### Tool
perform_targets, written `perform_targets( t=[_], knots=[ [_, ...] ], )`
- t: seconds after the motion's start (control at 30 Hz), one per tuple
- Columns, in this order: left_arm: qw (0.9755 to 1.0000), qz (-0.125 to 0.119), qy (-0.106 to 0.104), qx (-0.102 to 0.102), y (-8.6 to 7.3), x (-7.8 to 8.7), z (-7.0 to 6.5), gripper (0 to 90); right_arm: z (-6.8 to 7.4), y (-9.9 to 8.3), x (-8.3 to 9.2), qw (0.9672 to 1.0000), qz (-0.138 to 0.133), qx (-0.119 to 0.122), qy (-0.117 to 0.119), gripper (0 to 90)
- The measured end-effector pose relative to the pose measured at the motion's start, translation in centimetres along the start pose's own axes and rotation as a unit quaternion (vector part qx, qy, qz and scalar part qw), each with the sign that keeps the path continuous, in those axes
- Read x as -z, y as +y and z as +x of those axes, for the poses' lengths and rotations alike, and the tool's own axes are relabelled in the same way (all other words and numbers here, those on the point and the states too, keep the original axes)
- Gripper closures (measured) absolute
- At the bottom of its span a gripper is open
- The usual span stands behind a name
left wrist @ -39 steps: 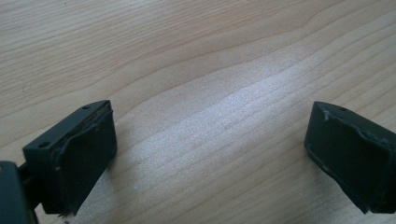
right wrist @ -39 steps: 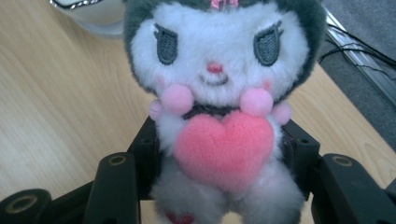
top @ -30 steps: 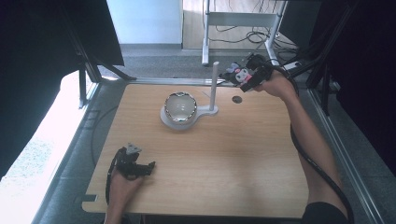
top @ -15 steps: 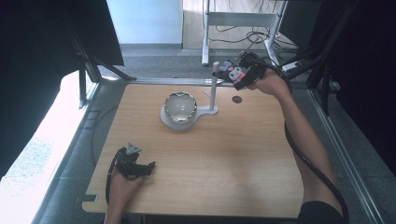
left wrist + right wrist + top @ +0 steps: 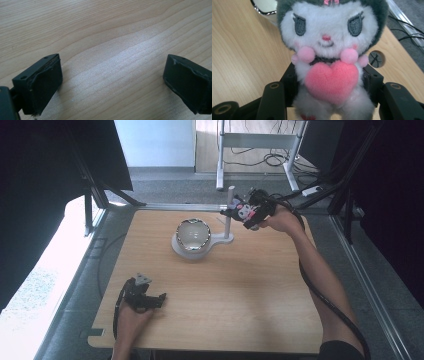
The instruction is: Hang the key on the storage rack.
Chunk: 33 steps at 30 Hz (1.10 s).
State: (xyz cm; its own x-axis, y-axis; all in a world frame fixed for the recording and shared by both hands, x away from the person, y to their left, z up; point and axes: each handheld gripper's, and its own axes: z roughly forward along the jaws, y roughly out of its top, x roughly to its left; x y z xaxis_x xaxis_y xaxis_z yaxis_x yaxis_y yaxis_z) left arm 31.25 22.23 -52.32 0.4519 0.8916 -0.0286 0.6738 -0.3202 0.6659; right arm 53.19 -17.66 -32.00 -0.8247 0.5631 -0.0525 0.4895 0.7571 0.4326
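My right gripper [image 5: 240,213] is shut on a small plush toy [image 5: 329,50], white-faced with a dark hood and a pink heart on its chest; the jaws squeeze its body from both sides. In the high view the plush toy [image 5: 245,212] hangs in the air at the far right of the table, just beside the white upright post [image 5: 229,207] of a stand. A shiny round bowl [image 5: 192,234] sits on that stand's base. My left gripper [image 5: 159,297] rests at the near left on the wooden table [image 5: 112,37], open, nothing between its fingers.
A round cable hole [image 5: 375,59] is cut in the table behind the toy. Metal frame rails border the table on both sides, and a white desk frame [image 5: 260,140] with cables stands on the floor beyond the far edge.
The right hand has carried the plush toy leftward and down, from the table's far right corner to beside the white post. The left gripper has stayed put.
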Motion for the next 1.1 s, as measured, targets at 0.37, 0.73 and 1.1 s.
perform_targets(
  t=[0.37,0.73,1.1],
  knots=[
    [1.0000,0.000,0.000,0.002,0.0,0.0,0.0,2.3,-0.1,-1.3,-3.5,0.9997,0.016,-0.012,0.016,44.4],
    [1.0000,0.001,0.000,0.001,0.0,0.0,0.0,2.3,-0.6,-1.8,-6.6,0.9996,0.024,-0.014,-0.008,41.9],
    [1.0000,0.001,0.000,0.001,0.0,0.0,0.0,2.4,-0.1,-1.4,-7.9,0.9990,0.016,0.005,-0.040,18.4]
  ],
)
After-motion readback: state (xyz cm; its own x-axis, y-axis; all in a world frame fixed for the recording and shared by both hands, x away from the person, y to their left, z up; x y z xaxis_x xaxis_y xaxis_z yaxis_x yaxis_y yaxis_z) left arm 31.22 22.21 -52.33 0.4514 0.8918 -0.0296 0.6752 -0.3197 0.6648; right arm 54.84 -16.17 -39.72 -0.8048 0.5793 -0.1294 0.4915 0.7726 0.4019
